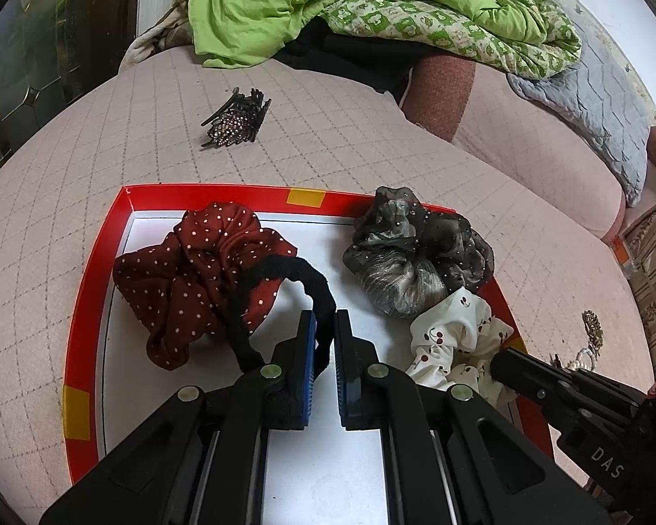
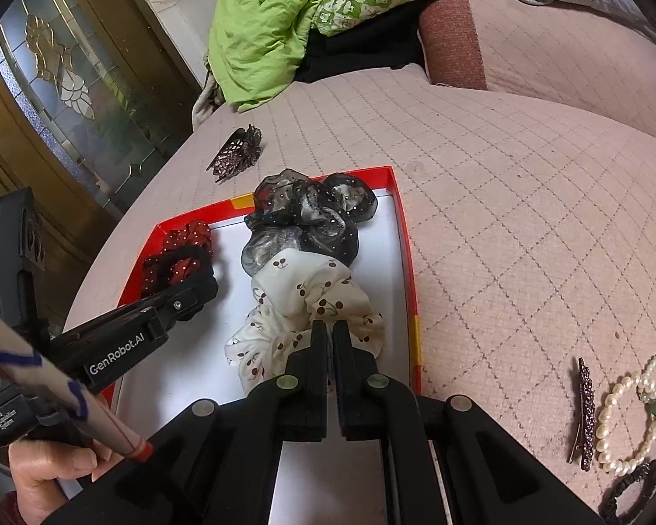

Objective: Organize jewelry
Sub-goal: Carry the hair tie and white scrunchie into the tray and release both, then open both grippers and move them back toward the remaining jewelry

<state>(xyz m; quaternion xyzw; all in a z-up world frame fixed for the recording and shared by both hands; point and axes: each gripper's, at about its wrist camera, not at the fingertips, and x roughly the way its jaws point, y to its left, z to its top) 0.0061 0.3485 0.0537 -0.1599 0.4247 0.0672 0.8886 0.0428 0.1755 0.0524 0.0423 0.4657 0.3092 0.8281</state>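
Note:
A red-rimmed box (image 1: 87, 271) with a white floor lies on the bed. My left gripper (image 1: 323, 328) is shut on a black hair tie (image 1: 284, 271), held over a red polka-dot scrunchie (image 1: 188, 275) in the box. My right gripper (image 2: 329, 332) is shut on a white cherry-print scrunchie (image 2: 301, 302) inside the box (image 2: 404, 236); the scrunchie also shows in the left wrist view (image 1: 450, 337). A grey-black sheer scrunchie (image 1: 411, 245) lies at the box's far right, also in the right wrist view (image 2: 306, 214).
A jewelled claw clip (image 1: 236, 120) lies on the pink quilted bed beyond the box. A purple barrette (image 2: 586, 411), a pearl bracelet (image 2: 621, 420) and a black hair tie (image 2: 629, 494) lie to the right. A green blanket (image 1: 328, 4) is heaped at the back.

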